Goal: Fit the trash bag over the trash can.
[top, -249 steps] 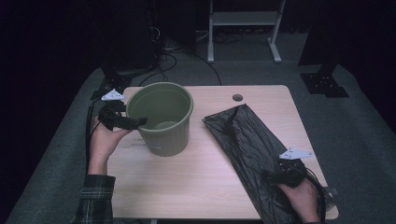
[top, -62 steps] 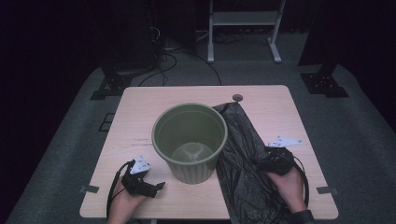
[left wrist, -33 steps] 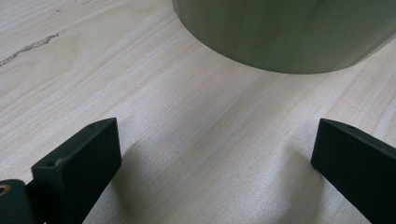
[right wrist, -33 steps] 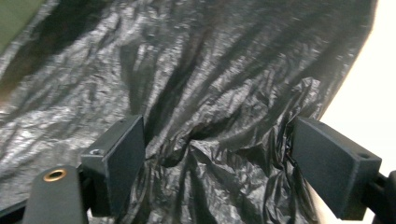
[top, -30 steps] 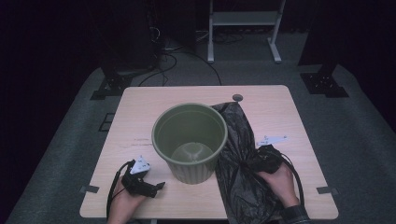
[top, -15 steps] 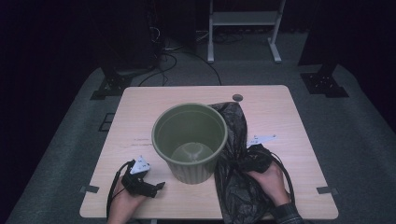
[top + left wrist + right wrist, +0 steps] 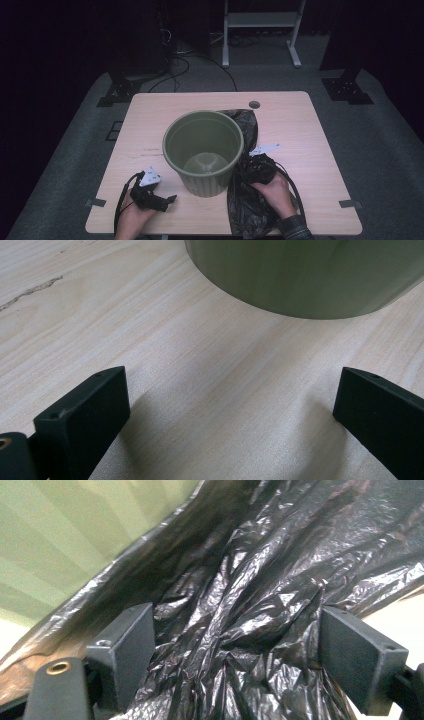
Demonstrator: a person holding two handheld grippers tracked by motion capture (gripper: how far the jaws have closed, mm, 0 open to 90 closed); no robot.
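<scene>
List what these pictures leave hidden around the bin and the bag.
- Black bag: its left part, high view, hidden behind the green bin.
- Bag's near end: cut off by the high view's bottom edge.
- Right gripper: jaws wide around bunched bag; contact cannot be told.

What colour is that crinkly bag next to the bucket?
Glossy black; the bag shows best in the right gripper view.

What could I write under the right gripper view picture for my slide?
Open right gripper pushed into a crumpled black plastic bag beside the green bin.
</scene>
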